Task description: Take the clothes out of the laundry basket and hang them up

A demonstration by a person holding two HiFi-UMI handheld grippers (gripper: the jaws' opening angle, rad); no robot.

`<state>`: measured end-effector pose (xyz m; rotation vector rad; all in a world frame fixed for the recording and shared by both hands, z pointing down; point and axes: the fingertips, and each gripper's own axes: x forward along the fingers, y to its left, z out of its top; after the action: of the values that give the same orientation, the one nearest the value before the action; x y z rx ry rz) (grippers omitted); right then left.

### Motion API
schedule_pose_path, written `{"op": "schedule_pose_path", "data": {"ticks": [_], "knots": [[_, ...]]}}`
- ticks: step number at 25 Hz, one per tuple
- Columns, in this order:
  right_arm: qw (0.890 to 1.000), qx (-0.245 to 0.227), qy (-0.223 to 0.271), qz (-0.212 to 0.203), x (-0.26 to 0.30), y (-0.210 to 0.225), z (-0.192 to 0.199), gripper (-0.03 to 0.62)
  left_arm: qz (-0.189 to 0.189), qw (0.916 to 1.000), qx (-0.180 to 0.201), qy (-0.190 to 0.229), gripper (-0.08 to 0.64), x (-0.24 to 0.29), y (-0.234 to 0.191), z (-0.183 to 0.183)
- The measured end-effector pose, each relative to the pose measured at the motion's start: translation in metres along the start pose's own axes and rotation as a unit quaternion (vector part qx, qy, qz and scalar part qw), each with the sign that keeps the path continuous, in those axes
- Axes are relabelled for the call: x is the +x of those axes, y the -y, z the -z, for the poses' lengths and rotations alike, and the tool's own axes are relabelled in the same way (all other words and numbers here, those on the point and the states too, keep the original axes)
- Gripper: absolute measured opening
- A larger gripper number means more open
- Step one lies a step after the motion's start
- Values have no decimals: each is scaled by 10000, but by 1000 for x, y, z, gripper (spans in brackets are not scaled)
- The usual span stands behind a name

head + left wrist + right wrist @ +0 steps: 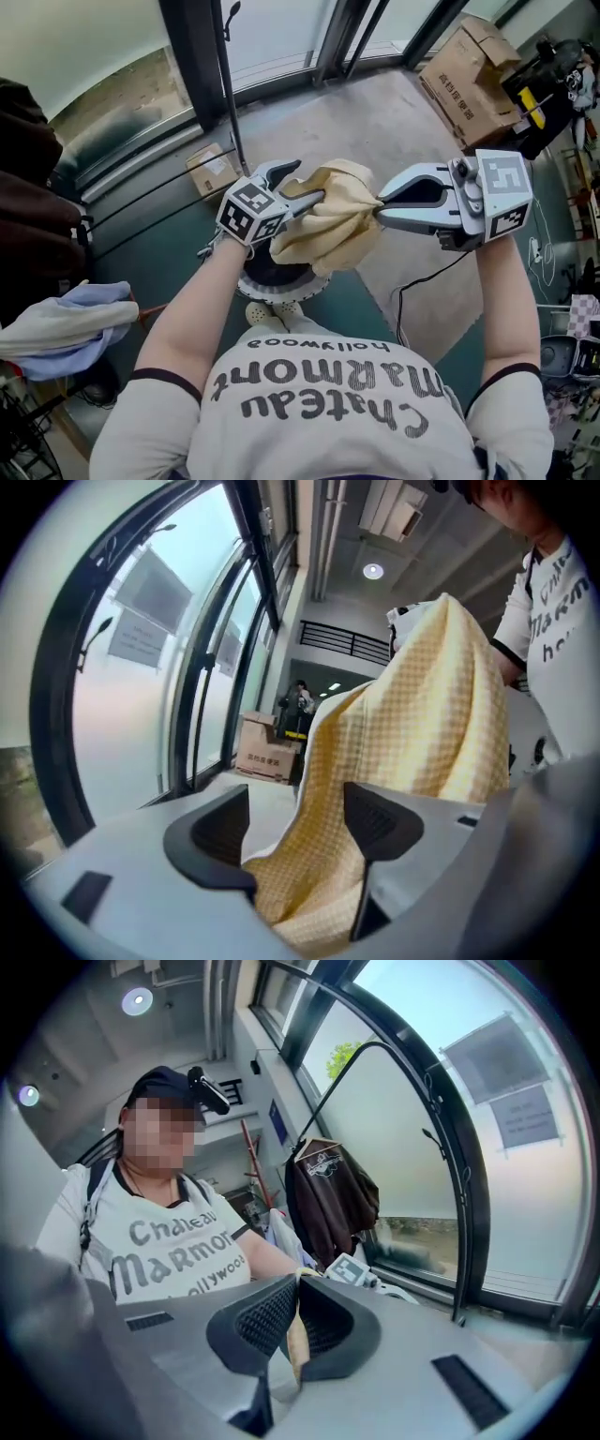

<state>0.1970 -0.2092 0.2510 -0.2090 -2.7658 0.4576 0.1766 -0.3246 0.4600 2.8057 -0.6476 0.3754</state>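
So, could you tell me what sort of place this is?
Probably a glass-fronted hall or workshop rather than a home: tall windows, a cardboard box left standing by them, and a rack with a jacket hung on it.

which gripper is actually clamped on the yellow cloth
The right gripper: its jaws are shut on an edge of the yellow cloth. The left gripper has the cloth between its jaws, but they stand wide apart, not pressing it.
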Motion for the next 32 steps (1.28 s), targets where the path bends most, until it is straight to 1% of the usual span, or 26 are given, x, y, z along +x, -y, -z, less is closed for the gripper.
{"op": "schedule_pose_path", "data": {"ticks": [2,3,4,6,7,9,11,13,15,17,19,21,23,26,29,31,32], "knots": [[9998,-71,-76,-145,-2,-13,2,34,475,9988,51,-46,311,13,18,-1],[9998,-70,-97,-173,-4,-16,4,34,769,9970,66,-109,297,18,29,1],[9998,-45,-108,-184,-5,-18,6,34,1057,9942,46,-176,242,22,40,3],[9998,35,-95,-190,-7,-20,11,34,1458,9890,-50,-258,73,26,56,8],[9998,80,-75,-192,-8,-21,13,34,1555,9874,-82,-279,28,27,60,10],[9996,174,-44,-197,-12,-23,16,34,1655,9855,3,-363,18,30,68,14],[9995,260,-50,-175,-16,-24,21,34,1658,9849,215,-454,15,29,71,15],[9993,352,-30,-133,-22,-23,26,34,1439,9882,319,-411,14,24,62,9],[9990,451,52,-43,-29,-17,31,34,991,9946,244,-207,14,13,38,-7],[9983,557,126,140,-34,-8,41,34,458,9988,160,73,12,-5,12,-29],[9968,671,132,406,-32,2,55,34,-8,9991,146,393,12,-28,-10,-55],[9947,780,93,671,-27,16,68,34,-346,9967,170,710,12,-53,-26,-86],[9914,909,118,936,-20,34,76,34,-554,9942,238,896,12,-78,-36,-115],[9827,1169,257,1416,-3,68,85,34,-795,9910,451,978,12,-111,-43,-147],[9769,1294,238,1685,25,93,98,34,-994,9865,719,1082,12,-133,-37,-172],[9722,1434,148,1846,44,109,104,37,-1046,9839,830,1185,12,-141,-31,-183],[9683,1512,135,1983,50,117,105,64,-1058,9831,864,1222,12,-144,-28,-187]]}}
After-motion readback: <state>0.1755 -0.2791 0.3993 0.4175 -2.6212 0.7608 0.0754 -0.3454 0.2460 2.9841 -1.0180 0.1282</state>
